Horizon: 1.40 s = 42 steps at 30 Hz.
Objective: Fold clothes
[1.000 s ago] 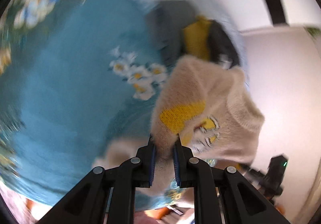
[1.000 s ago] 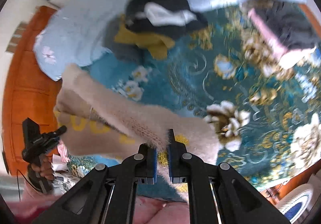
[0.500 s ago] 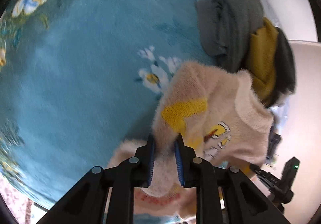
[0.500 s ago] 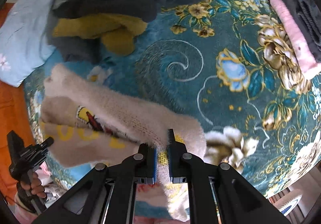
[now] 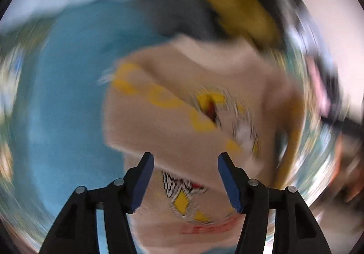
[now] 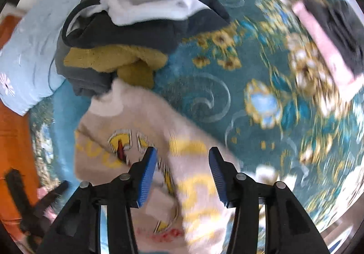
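On the teal floral blanket [image 6: 204,94] lay the beige sweater [image 6: 141,117], one flap doubled over its printed front, below both left gripper [image 5: 184,176] and right gripper [image 6: 183,172], fingers spread wide, gripping nothing; unfolded heap [image 6: 136,33] at eleven o'clock.

left gripper [image 5: 184,170] black angular plastic arms, two fingers with ribbed blue pads [image 5: 142,182], round silver screws at the joints, right gripper [image 6: 182,168] same build, black linkage, blue grooved pads [image 6: 146,176], silver screw heads on each arm
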Motion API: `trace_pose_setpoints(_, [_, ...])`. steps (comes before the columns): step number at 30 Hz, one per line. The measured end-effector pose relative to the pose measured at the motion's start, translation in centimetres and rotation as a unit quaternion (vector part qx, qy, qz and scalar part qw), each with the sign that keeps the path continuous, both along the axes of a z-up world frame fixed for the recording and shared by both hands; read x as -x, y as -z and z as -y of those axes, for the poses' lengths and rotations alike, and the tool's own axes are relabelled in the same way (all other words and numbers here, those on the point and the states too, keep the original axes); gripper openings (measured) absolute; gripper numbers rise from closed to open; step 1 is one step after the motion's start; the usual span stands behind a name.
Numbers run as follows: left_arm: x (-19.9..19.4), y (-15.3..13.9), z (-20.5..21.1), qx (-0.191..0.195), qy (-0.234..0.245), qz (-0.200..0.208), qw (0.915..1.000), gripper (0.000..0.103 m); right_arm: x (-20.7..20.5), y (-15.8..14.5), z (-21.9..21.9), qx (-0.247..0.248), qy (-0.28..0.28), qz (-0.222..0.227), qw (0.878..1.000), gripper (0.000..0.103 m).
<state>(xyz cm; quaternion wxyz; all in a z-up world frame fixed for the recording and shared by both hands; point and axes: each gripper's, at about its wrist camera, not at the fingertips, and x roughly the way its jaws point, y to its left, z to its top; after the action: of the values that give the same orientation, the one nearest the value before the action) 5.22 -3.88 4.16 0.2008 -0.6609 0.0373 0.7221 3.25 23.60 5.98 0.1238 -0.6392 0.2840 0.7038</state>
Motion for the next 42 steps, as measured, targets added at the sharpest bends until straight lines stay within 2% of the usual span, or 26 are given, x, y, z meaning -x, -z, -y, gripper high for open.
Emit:
trace_pose_setpoints(2, [-1.9, 1.4, -2.7, 0.023, 0.074, -0.001, 0.997, 0.063, -3.4, 0.0, -0.5, 0.011, 0.01, 0.017, 1.0, 0.049])
trace_pose_setpoints(3, [-2.7, 2.1, -3.7, 0.021, 0.09, 0.01, 0.9956, 0.063, -5.2, -0.1, -0.8, 0.011, 0.014, 0.024, 1.0, 0.049])
trace_pose_setpoints(5, [-3.8, 3.1, -5.3, 0.001, 0.098, 0.026, 0.9949, 0.063, -8.4, -0.5, -1.6, 0.009, 0.025, 0.034, 0.999, 0.049])
trace_pose_setpoints(7, [-4.7, 3.7, -7.3, -0.006, 0.106, 0.024, 0.994, 0.064, -11.9, -1.0, -2.5, 0.003, 0.043, 0.046, 0.998, 0.049])
trace_pose_setpoints(9, [-5.4, 4.5, -9.4, -0.001, 0.115, 0.02, 0.9932, 0.067, -14.9, -1.7, -3.2, -0.001, 0.069, 0.058, 0.996, 0.05])
trace_pose_setpoints(11, [-6.1, 5.9, -11.0, 0.024, 0.134, 0.015, 0.9906, 0.068, -17.2, -2.4, -3.7, -0.002, 0.094, 0.062, 0.994, 0.05])
trace_pose_setpoints(15, [-7.3, 8.4, -13.4, 0.082, 0.181, -0.004, 0.9801, 0.074, -19.2, -4.4, -3.4, -0.01, 0.101, 0.061, 0.993, 0.051])
trace_pose_setpoints(19, [-8.2, 8.6, -14.4, 0.113, 0.217, -0.027, 0.9692, 0.074, -19.8, -6.5, -2.1, -0.02, 0.076, 0.057, 0.995, 0.054])
trace_pose_setpoints(20, [-8.0, 8.5, -14.1, 0.113, 0.212, -0.025, 0.9703, 0.072, -19.9, -7.0, -1.8, -0.023, 0.074, 0.055, 0.995, 0.054])
trace_pose_setpoints(22, [-6.8, 7.9, -12.5, 0.098, 0.178, -0.011, 0.979, 0.062, -19.8, -7.8, -1.2, -0.028, 0.068, 0.052, 0.996, 0.054])
trace_pose_setpoints(24, [-5.6, 7.3, -10.9, 0.083, 0.144, 0.004, 0.986, 0.018, -19.4, -8.7, -0.5, -0.034, 0.056, 0.045, 0.997, 0.054])
trace_pose_setpoints(27, [-3.9, 5.8, -7.8, 0.055, 0.086, 0.019, 0.9946, 0.018, -18.4, -9.8, 0.7, -0.039, 0.04, 0.031, 0.998, 0.054])
trace_pose_setpoints(29, [-2.9, 3.3, -3.6, 0.021, 0.025, 0.007, 0.9995, 0.017, -17.5, -10.1, 1.7, -0.035, 0.031, 0.022, 0.999, 0.054])
trace_pose_setpoints(31, [-2.8, 0.6, 0.9, -0.014, -0.032, -0.011, 0.9993, 0.017, -16.3, -10.1, 3.0, -0.028, 0.019, 0.011, 0.999, 0.054])
trace_pose_setpoints(34, [-4.0, -3.4, 9.5, -0.043, -0.126, -0.055, 0.9895, 0.017, -14.8, -9.8, 5.3, -0.019, -0.001, -0.001, 1.0, 0.054])
trace_pose_setpoints(36, [-4.3, -5.3, 15.4, -0.045, -0.189, -0.077, 0.9779, 0.017, -13.8, -9.1, 7.5, -0.005, -0.018, -0.001, 1.0, 0.054])
trace_pose_setpoints(38, [-4.4, -7.0, 21.4, -0.043, -0.251, -0.096, 0.9623, 0.017, -13.1, -8.6, 9.2, 0.006, -0.029, 0.001, 1.0, 0.054])
trace_pose_setpoints(40, [-5.2, -7.7, 26.1, -0.027, -0.292, -0.106, 0.9502, 0.017, -11.7, -8.4, 11.0, 0.014, -0.046, 0.002, 0.999, 0.054])
trace_pose_setpoints(42, [-5.8, -7.1, 29.0, -0.019, -0.325, -0.099, 0.9403, 0.017, -10.5, -8.6, 12.2, 0.015, -0.063, -0.002, 0.998, 0.054])
